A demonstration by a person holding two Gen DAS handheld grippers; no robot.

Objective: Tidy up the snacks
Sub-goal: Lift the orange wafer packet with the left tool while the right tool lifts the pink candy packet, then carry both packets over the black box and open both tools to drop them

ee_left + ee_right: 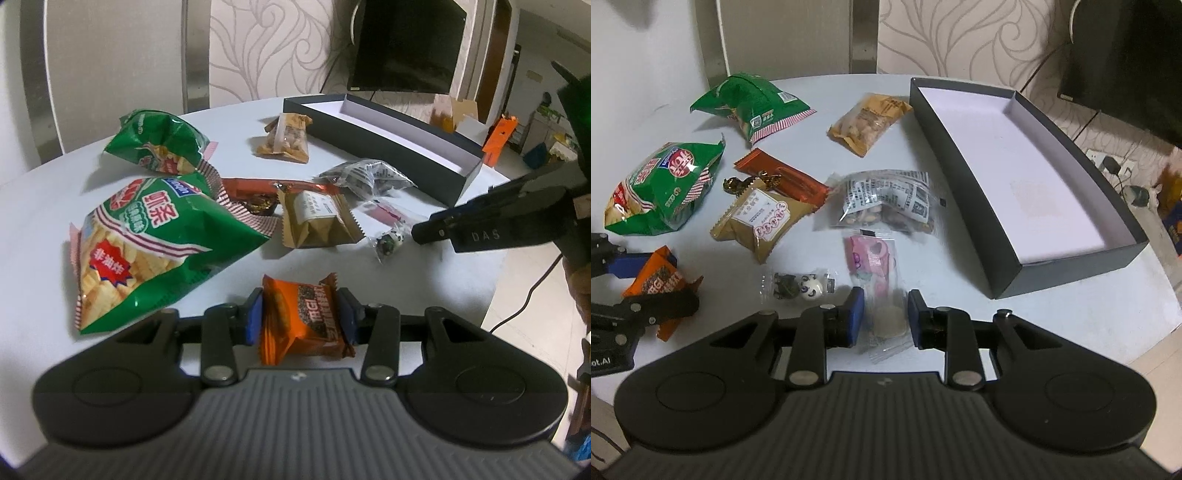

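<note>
In the left wrist view my left gripper [301, 314] is shut on an orange snack packet [303, 325], held just above the white table. The right wrist view shows the same packet [661, 280] at the far left. My right gripper [885, 315] is shut on the near end of a clear packet with a pink label [871, 258], a round biscuit showing between the pads. A long black box [1071, 273] with a white inside lies empty at the right. Two green chip bags [661, 188] [753, 107] lie at the left.
Between the bags and the box lie a tan nut packet [868, 122], a brown pastry packet [764, 221], a red bar [783, 177], a clear nut bag [886, 203] and a panda sweet [798, 286]. The round table's edge [1137, 332] curves just right of the box.
</note>
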